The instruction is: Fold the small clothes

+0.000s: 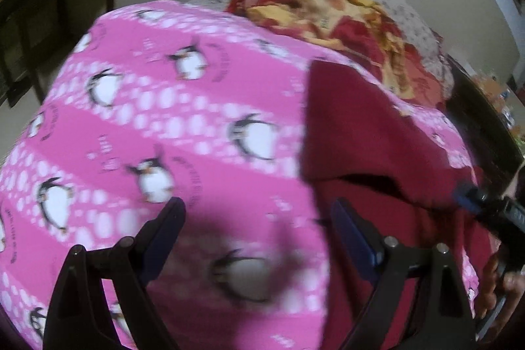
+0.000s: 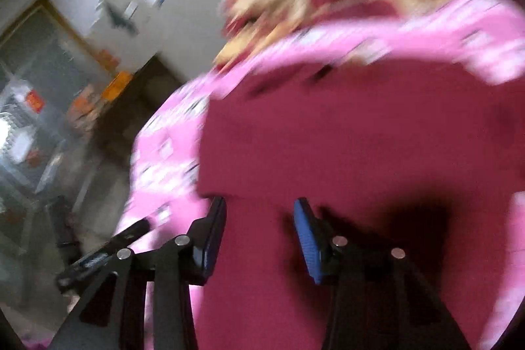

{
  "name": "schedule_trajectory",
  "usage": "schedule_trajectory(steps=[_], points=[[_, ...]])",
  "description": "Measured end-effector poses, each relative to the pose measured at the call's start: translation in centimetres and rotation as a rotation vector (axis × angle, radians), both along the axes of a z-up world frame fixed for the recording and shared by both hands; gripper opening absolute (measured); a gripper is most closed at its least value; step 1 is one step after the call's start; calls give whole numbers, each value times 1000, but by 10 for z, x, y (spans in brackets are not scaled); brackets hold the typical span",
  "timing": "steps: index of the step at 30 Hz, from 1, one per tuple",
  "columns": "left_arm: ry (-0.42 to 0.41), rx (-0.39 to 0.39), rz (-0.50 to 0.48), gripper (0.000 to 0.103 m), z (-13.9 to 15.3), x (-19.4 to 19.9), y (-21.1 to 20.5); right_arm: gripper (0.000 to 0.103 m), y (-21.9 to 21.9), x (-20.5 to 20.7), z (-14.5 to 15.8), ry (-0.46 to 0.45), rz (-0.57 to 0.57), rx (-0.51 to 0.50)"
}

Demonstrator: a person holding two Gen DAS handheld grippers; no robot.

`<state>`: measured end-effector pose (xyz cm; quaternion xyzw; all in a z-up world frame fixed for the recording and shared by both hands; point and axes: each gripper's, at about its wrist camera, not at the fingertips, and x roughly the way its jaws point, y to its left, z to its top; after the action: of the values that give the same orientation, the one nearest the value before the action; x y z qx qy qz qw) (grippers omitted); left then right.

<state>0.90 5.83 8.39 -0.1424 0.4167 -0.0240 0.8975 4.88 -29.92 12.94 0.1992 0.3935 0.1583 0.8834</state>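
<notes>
A dark red garment (image 1: 361,127) lies flat on a pink blanket with penguins (image 1: 164,120), one layer folded over another near its front. My left gripper (image 1: 257,205) hovers open over the blanket beside the garment's left edge, with nothing between its fingers. In the right wrist view, which is blurred, my right gripper (image 2: 260,204) hangs just above the garment (image 2: 328,136); its blue pads stand apart and no cloth is pinched between them. The right gripper (image 1: 485,205) also shows at the left wrist view's right edge, held by a hand (image 1: 512,281).
A crumpled red and yellow flowered blanket (image 1: 328,5) is heaped at the far end of the bed, over a grey patterned cloth (image 1: 410,12). A dark shelf (image 1: 59,22) stands by the wall on the left. Beyond the bed's left side is cluttered floor (image 2: 49,136).
</notes>
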Motion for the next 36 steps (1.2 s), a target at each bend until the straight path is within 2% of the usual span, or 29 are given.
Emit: schedule_trajectory(steps=[3, 5, 7, 9, 11, 12, 16, 18, 22, 27, 28, 29, 31, 34, 36], points=[[13, 11, -39, 90, -2, 9, -28, 48, -57, 17, 2, 35, -160, -89], [30, 18, -64, 90, -7, 14, -43, 47, -76, 32, -4, 52, -193, -151], [53, 39, -86, 90, -14, 19, -60, 47, -82, 44, -13, 64, -175, -214], [78, 61, -100, 90, -20, 22, -72, 39, -74, 55, -21, 76, -113, -255], [96, 79, -111, 90, -26, 24, -82, 9, -75, 55, -27, 77, -84, -325], [101, 90, -116, 90, -29, 25, -86, 5, -76, 52, -28, 64, -84, -350], [105, 121, -123, 90, -32, 27, -97, 5, -88, 43, -9, -26, -152, -407], [109, 131, -125, 90, -34, 29, -101, 5, -95, 50, -9, 1, -178, -398], [120, 144, -129, 90, -35, 29, -106, 6, -93, 56, -19, 47, -144, -392], [104, 165, -129, 90, -30, 25, -109, 8, -86, 21, 6, -33, -176, -317], [104, 165, -130, 90, -29, 24, -109, 13, -83, 17, 8, -38, -164, -289], [102, 165, -129, 90, -28, 23, -109, 21, -78, 15, 5, -25, -137, -266], [98, 165, -129, 90, -25, 21, -110, 29, -70, 19, -6, 24, -105, -256], [91, 155, -128, 90, -18, 15, -111, 29, -67, 31, -38, 121, -102, -258], [87, 152, -132, 90, -14, 10, -113, 29, -70, 32, -48, 159, -101, -224]])
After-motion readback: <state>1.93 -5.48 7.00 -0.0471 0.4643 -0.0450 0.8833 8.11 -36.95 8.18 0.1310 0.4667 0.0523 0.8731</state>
